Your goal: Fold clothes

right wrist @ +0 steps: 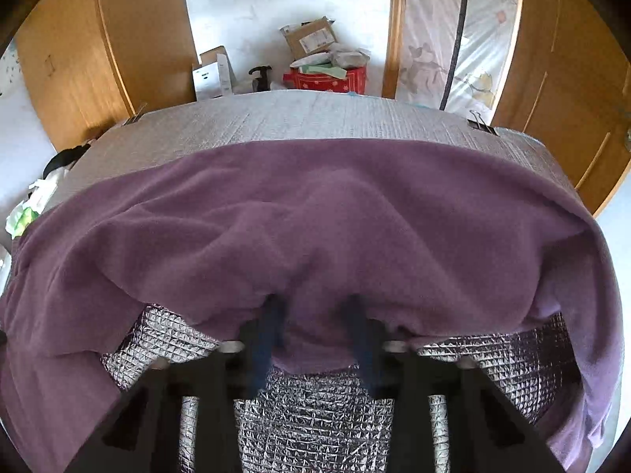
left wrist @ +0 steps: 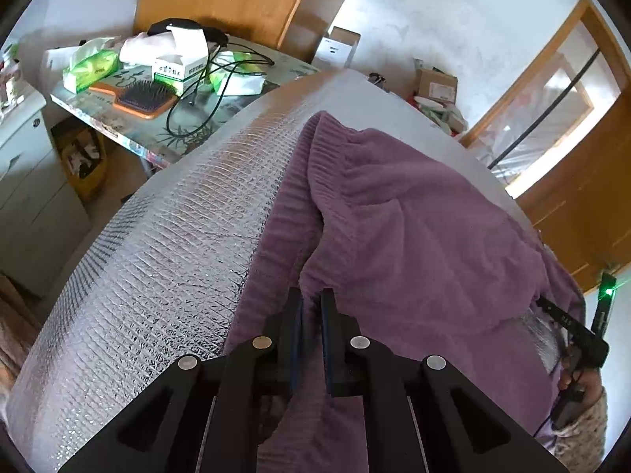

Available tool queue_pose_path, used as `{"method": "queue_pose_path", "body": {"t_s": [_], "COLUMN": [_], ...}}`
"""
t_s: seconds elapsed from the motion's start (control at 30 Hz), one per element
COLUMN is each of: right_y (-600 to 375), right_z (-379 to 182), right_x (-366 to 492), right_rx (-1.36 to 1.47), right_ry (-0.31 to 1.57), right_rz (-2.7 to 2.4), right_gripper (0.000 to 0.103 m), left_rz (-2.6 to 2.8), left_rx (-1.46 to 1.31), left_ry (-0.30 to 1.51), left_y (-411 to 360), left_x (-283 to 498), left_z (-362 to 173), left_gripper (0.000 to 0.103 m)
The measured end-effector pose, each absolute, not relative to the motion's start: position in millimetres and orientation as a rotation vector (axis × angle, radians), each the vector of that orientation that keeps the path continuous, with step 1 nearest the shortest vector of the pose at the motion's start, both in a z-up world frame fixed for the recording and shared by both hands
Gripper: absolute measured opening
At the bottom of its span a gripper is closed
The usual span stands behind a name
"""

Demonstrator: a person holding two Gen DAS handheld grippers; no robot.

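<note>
A purple fleece garment [left wrist: 414,216] lies on a table covered in silver quilted foil [left wrist: 177,244]. Its ribbed waistband runs along its left edge. My left gripper [left wrist: 311,307] is shut on a fold of the purple fabric at its near edge. In the right wrist view the garment [right wrist: 315,213] spreads wide over the foil table [right wrist: 315,118]. My right gripper [right wrist: 315,307] has its jaws apart, with the garment's near hem draped over the fingertips and bunched between them. The right gripper also shows at the right edge of the left wrist view [left wrist: 572,331].
A cluttered side table [left wrist: 130,118] at the left holds a hairbrush [left wrist: 142,98], tissue packs, a box and cables. A white cabinet [left wrist: 23,181] stands at the far left. Cardboard boxes [right wrist: 311,39] and a red tin [right wrist: 327,79] sit beyond the table's far edge. Wooden doors flank the room.
</note>
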State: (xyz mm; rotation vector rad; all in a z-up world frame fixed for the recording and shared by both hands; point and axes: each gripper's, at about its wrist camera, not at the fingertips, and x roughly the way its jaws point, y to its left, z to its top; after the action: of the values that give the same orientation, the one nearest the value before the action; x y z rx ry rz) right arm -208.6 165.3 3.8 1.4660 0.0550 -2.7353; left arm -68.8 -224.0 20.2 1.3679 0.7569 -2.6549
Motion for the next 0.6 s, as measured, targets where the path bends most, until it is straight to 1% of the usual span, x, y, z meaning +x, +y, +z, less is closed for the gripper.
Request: {"method": "queue_pose_path", "body": {"t_s": [0.03,0.13,0.33,0.4,0.47,0.6], "right_y": [163.8,172.8,214.8,215.4,208.9,206.9], "right_z": [4.4,13.7,63.0,75.4,74.5,41.3], "right_x": [-207.1,-198.5,-180.6,-178.9,-183.2,-193.8], "right_rx": [1.465,1.434,1.292,1.260,1.321,1.516], "right_ry": [0.089,0.081,-0.018,0.003,0.120,0.162], "right_rz": [-2.743,-2.790,-2.958,-2.984,-2.976,-2.908], "right_gripper": [0.006,0.006,0.005,0.005,0.006,0.006], "left_rz": [-2.655,-2.652,-2.659,-2.666,-2.668,-2.661], "left_rx": [1.370,1.376,1.395,1.411,1.421,1.441], "left_ry": [0.758,0.774,0.781,0.794,0.768,0.753], "left_y": [-224.2,-226.3,-224.8,-223.2,-220.0,-219.0], "left_x": [-68.6,-68.0,-67.6,-68.2,-68.1,-70.0], "left_z": [20.4,20.5,21.5,21.7,21.3,20.8], "left_gripper": [0.009,0.009,0.009,0.009,0.009,0.009]}}
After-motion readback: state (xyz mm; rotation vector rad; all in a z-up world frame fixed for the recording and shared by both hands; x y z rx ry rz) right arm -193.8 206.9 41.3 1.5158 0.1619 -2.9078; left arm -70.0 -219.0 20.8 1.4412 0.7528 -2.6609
